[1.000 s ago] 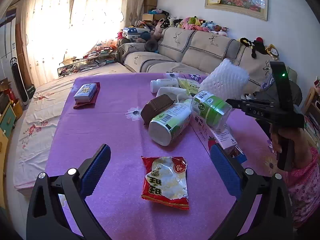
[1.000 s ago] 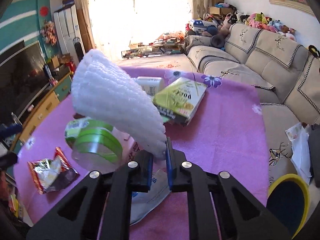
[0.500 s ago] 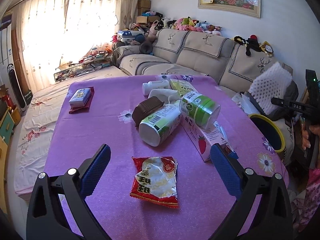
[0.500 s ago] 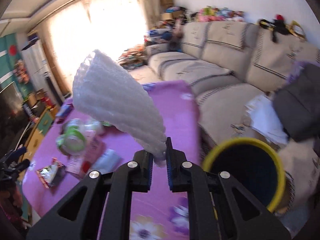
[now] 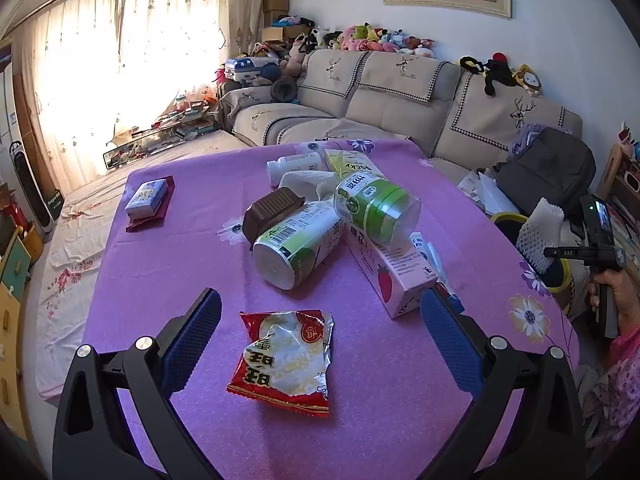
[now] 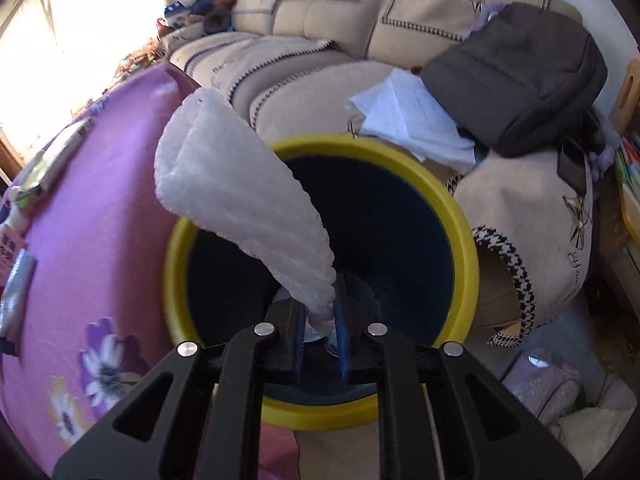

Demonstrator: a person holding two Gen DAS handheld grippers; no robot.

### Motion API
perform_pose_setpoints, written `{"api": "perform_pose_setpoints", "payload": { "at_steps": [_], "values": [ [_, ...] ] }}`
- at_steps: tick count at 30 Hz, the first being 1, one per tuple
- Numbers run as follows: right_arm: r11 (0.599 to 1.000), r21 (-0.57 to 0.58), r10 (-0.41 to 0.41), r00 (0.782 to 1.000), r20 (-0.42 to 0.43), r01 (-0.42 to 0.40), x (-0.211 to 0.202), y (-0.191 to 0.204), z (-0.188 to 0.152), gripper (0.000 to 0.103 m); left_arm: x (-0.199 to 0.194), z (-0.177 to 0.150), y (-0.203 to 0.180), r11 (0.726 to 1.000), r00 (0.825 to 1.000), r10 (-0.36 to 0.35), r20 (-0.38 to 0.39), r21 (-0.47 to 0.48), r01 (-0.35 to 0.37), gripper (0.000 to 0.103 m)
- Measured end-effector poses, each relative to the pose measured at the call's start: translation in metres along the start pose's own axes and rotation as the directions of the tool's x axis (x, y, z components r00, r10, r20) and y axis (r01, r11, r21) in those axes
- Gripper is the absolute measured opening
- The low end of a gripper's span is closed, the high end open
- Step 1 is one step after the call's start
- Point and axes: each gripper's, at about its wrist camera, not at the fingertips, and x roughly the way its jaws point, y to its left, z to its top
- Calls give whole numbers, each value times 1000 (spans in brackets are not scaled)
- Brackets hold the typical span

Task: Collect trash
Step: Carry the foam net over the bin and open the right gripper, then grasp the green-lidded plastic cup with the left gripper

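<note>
My right gripper (image 6: 319, 334) is shut on a white foam net sleeve (image 6: 240, 204) and holds it over the mouth of a yellow-rimmed dark blue bin (image 6: 460, 232). In the left wrist view the sleeve (image 5: 538, 236) and the bin (image 5: 506, 218) show at the table's right edge. My left gripper (image 5: 320, 332) is open and empty, low over the purple table (image 5: 168, 264), with a red snack wrapper (image 5: 286, 356) between its fingers. Behind it lies a trash pile: a white-green can (image 5: 300, 244), a green jar (image 5: 376, 208), a pink strawberry carton (image 5: 388, 268), a brown cup (image 5: 274, 210).
A small box on a red cloth (image 5: 148, 198) lies at the table's far left. A beige sofa (image 5: 380, 96) stands behind, with a grey backpack (image 6: 516, 76) and white papers (image 6: 408, 120) on it. A pink bag (image 6: 540, 392) lies on the floor by the bin.
My right gripper has carried the foam sleeve from above the table's trash pile off the right edge to over the bin. My left gripper has stayed open over the snack wrapper.
</note>
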Motion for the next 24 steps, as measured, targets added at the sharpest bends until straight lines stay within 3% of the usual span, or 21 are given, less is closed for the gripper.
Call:
{"api": "perform_pose_setpoints", "payload": {
  "at_steps": [3,5,7,8,16,24],
  "values": [
    [1000,8,-6,1000,-30,6,14,-4,1,16,2,2,-3,1000,1000,1,-4,6,-1,98],
    [1000,15,-8,999,-43,8,20,-5,1,28,3,3,-5,1000,1000,-1,-7,12,1,98],
    [1000,21,-12,999,-44,13,22,-7,-1,54,5,4,-9,1000,1000,-2,-10,18,2,98],
    [1000,30,-9,999,-36,10,20,-8,-1,57,6,5,-10,1000,1000,-4,-11,21,4,98],
    [999,35,-18,998,59,16,-16,-5,-12,62,19,9,-21,1000,999,-6,-31,24,7,98],
    [999,9,48,993,104,-49,-36,9,-21,63,46,30,-38,999,1000,21,-23,-46,-22,98]
  ]
}}
